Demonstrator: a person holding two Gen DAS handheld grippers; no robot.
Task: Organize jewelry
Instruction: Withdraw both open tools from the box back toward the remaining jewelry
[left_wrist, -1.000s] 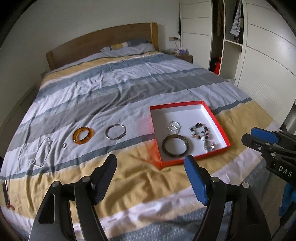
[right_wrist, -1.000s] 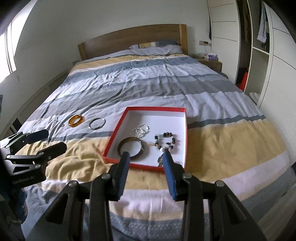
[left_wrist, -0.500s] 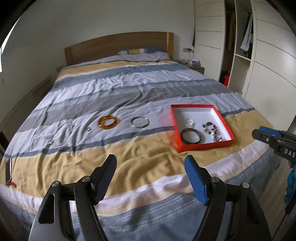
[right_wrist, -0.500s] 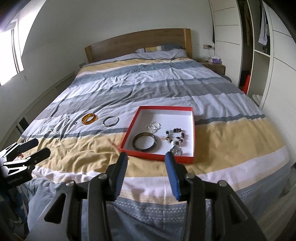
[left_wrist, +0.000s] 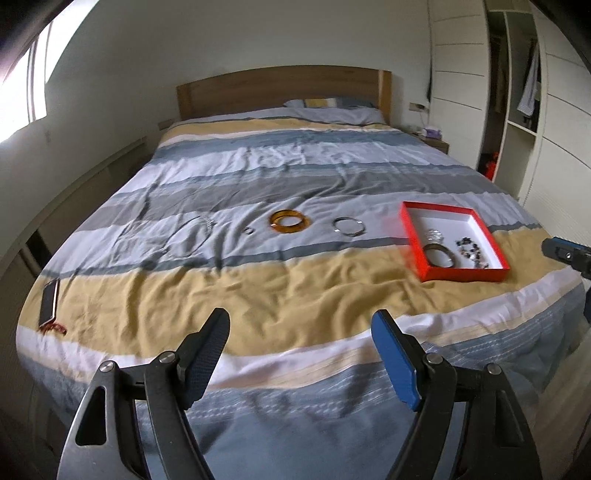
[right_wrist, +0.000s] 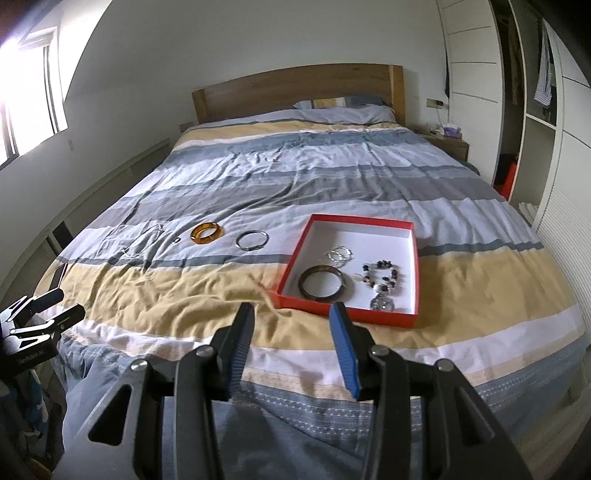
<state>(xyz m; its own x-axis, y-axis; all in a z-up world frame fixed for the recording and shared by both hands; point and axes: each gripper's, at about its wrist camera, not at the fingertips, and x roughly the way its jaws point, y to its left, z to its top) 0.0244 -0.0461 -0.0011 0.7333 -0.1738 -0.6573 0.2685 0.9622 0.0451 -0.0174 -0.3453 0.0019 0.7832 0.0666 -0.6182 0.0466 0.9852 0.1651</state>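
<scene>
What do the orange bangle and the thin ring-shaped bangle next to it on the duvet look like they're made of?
Orange bangle: looks like translucent resin or plastic, glossy; amber colour with darker mottling, thick band. Thin bangle: probably polished metal; silvery, slim, catching bright glints. Neither can be confirmed from this distance.

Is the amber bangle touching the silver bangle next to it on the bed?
Apart. The right wrist view shows a strip of bare duvet between the amber bangle and the silver bangle; the left wrist view shows the same gap.
</scene>
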